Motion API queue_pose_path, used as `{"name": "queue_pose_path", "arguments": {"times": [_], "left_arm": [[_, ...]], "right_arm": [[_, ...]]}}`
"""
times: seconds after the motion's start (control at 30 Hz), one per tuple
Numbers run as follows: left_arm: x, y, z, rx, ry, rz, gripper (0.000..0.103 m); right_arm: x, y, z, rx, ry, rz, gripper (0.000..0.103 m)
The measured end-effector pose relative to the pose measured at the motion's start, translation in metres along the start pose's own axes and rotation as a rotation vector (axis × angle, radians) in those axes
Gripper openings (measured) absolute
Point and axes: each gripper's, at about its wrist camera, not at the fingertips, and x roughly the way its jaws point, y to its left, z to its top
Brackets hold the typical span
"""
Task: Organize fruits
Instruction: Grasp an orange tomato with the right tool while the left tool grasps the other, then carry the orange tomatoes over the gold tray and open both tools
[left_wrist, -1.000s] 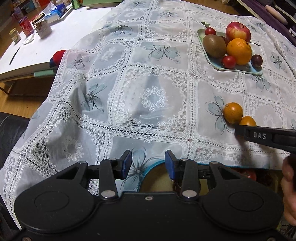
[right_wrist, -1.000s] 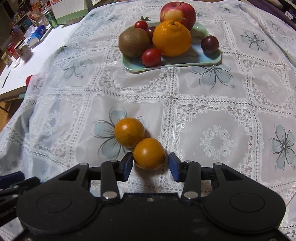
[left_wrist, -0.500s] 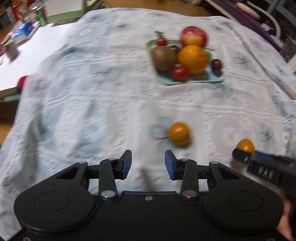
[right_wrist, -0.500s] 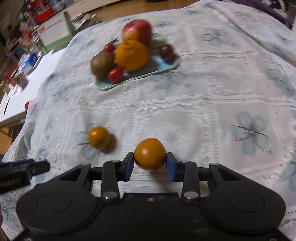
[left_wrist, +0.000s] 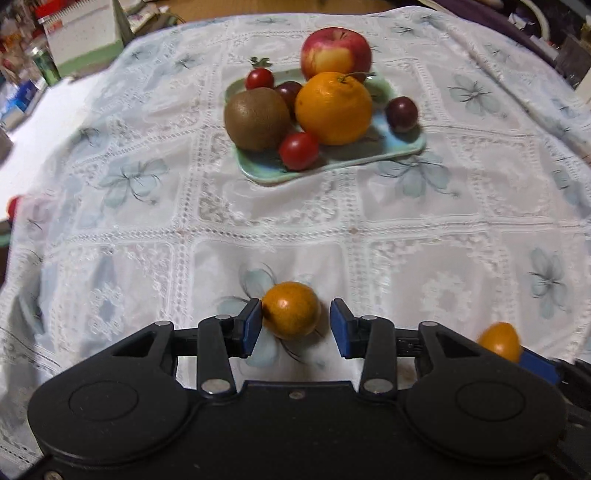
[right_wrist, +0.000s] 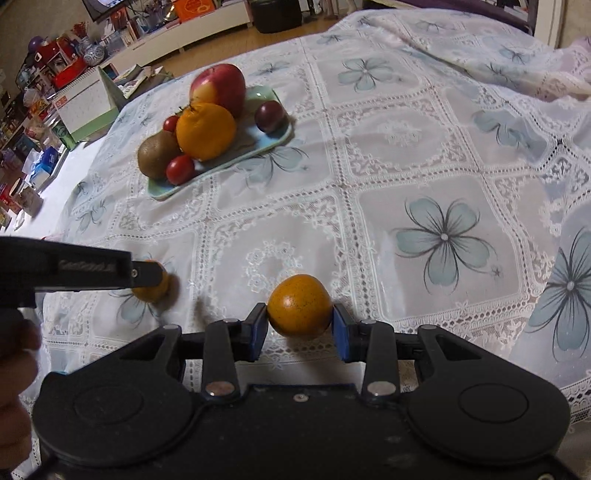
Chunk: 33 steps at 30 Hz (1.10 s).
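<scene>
My left gripper is open around a small orange that lies on the lace tablecloth; the left pad touches it and a gap shows at the right pad. My right gripper is shut on a second small orange and holds it above the cloth; it also shows at the right in the left wrist view. A pale green tray further back holds an apple, a large orange, a kiwi, cherry tomatoes and dark plums.
The left gripper's arm crosses the left side of the right wrist view. A green-and-white box and cluttered shelves stand beyond the table's far left. A white board lies at the left edge.
My right gripper closed on its orange and lifted it to the right. My left gripper moved forward and right until the other orange sits between its fingers.
</scene>
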Motion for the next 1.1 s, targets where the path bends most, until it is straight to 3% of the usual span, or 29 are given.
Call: {"name": "queue_pose_path", "arguments": {"times": [0.17, 0.4, 0.6, 1.1], "left_arm": [[0.017, 0.004, 0.001, -0.032, 0.055, -0.016, 0.048], [0.019, 0.005, 0.009, -0.053, 0.056, -0.026, 0.046], [-0.002, 0.017, 0.006, -0.089, 0.046, -0.066, 0.046], [-0.091, 0.032, -0.075, -0.018, 0.011, -0.096, 0.046]], "right_arm": [[0.004, -0.002, -0.002, 0.006, 0.006, -0.001, 0.038], [0.006, 0.002, -0.004, -0.013, 0.000, -0.014, 0.038], [0.006, -0.002, -0.004, -0.006, 0.000, -0.002, 0.038], [-0.019, 0.011, -0.014, -0.075, 0.046, 0.053, 0.038]]}}
